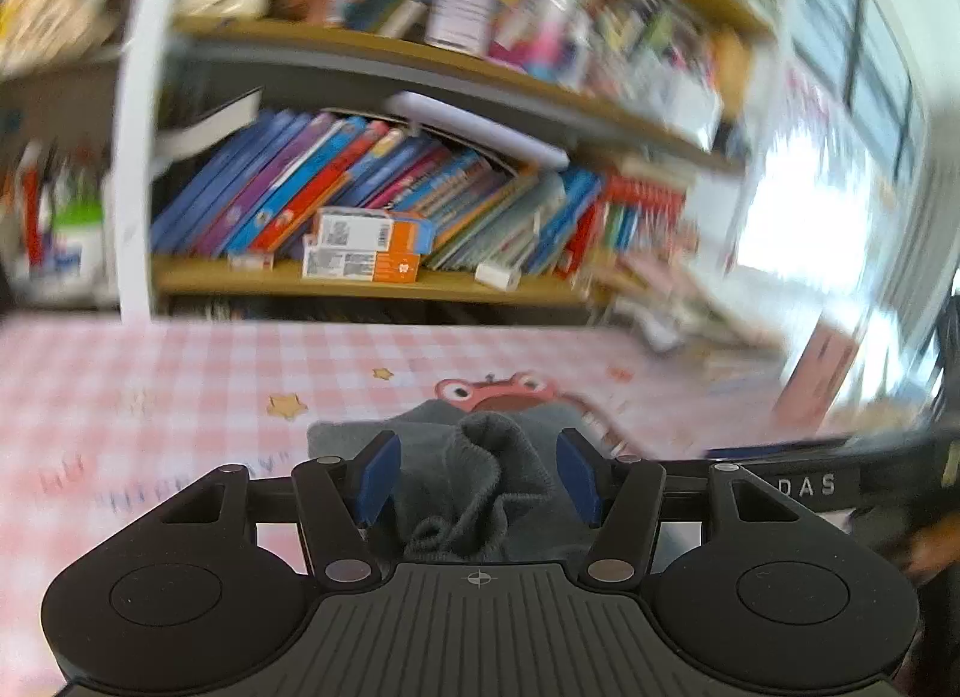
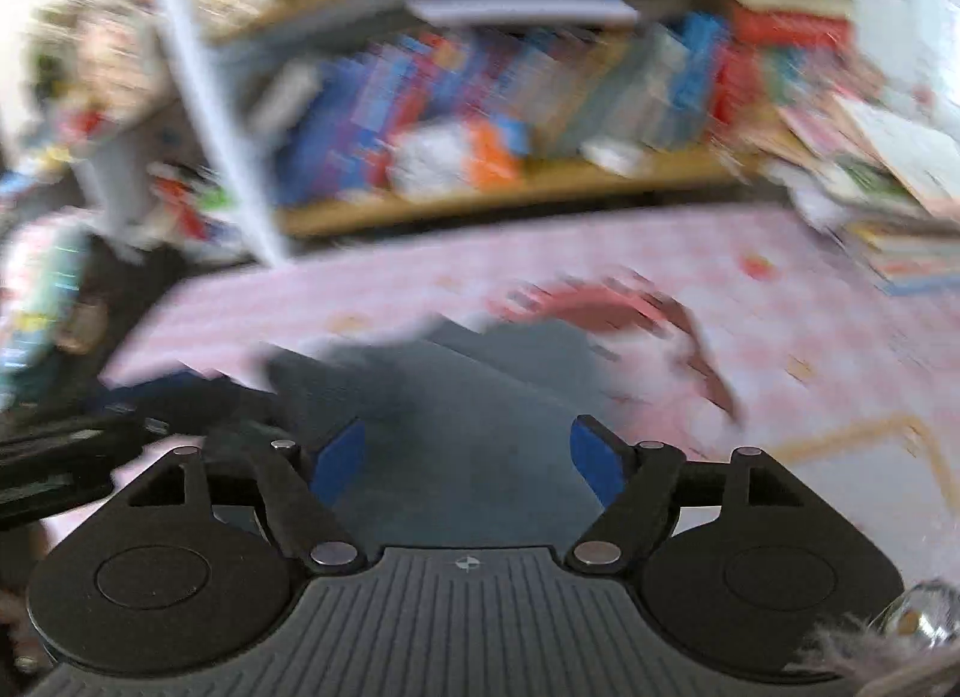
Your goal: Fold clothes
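A grey garment [image 1: 474, 481] lies bunched on the pink checked tablecloth [image 1: 150, 385] at the lower centre of the left wrist frame, between the wide-spread fingers of the left gripper [image 1: 477, 478]. The right gripper [image 2: 468, 463], jaws also wide, hovers over the same cloth in a heavily blurred view. A close on the rumpled hem risks pinching several layers, spoiling any fold.

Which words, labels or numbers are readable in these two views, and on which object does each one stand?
"DAS": white letters on a black band at the right edge of the left wrist view; probably only part of a word.
Pink checked tablecloth: faint print, too blurred to read.
Orange and white boxes and book spines: labels too small.
Right wrist view: nothing readable, motion blur.
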Demonstrator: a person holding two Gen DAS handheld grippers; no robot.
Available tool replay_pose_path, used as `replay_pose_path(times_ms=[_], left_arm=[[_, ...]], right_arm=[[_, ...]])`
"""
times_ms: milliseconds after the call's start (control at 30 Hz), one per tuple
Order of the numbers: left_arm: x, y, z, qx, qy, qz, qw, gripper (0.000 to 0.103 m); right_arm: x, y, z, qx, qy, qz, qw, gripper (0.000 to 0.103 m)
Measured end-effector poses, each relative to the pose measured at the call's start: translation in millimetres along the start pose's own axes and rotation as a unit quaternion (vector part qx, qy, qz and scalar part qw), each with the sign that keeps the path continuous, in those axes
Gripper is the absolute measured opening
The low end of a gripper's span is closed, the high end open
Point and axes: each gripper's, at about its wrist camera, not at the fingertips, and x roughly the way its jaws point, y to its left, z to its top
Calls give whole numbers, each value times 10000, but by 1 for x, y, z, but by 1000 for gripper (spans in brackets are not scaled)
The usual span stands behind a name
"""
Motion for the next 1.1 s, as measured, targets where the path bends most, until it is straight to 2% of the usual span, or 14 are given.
replay_pose_path(times_ms=[100,133,167,267,333,500,633,700,733,833,1000,1033,1067,1100], left_arm=[[24,-15,-1,679,332,210,9969,54],[28,-16,-1,726,424,186,9963,22],[27,-13,1,600,396,108,9974,7],[-1,18,15,-638,-310,-431,9965,7],[-11,45,14,-1510,-423,-304,9872,7],[26,96,-40,-2690,746,357,9596,9],[16,105,-46,-3016,441,255,9521,16],[4,107,-43,-3133,205,249,9491,33],[-3,108,-44,-3264,59,283,9448,51],[-6,112,-43,-3522,-7,213,9357,65],[10,101,-44,-3408,512,-14,9387,64],[12,100,-44,-3356,587,-5,9402,53],[12,100,-45,-3347,606,18,9404,19],[12,101,-46,-3337,625,41,9406,17]], right_arm=[[9,-17,-3,219,229,-144,9994,74],[12,-22,-3,293,296,-172,9990,74],[13,-25,-4,317,329,-170,9988,74],[15,-27,-4,287,359,-92,9989,75],[17,-26,-4,251,394,-8,9989,76],[31,-23,-5,193,682,167,9973,76],[40,-19,-6,137,883,279,9956,76],[41,-17,-6,99,897,325,9954,76],[41,-17,-6,92,891,345,9954,76],[41,-18,-5,108,875,372,9954,76],[43,-19,-3,130,880,393,9953,76],[43,-18,-3,122,878,398,9953,76],[43,-18,-3,115,875,403,9953,76],[43,-18,-3,107,872,408,9953,76]])
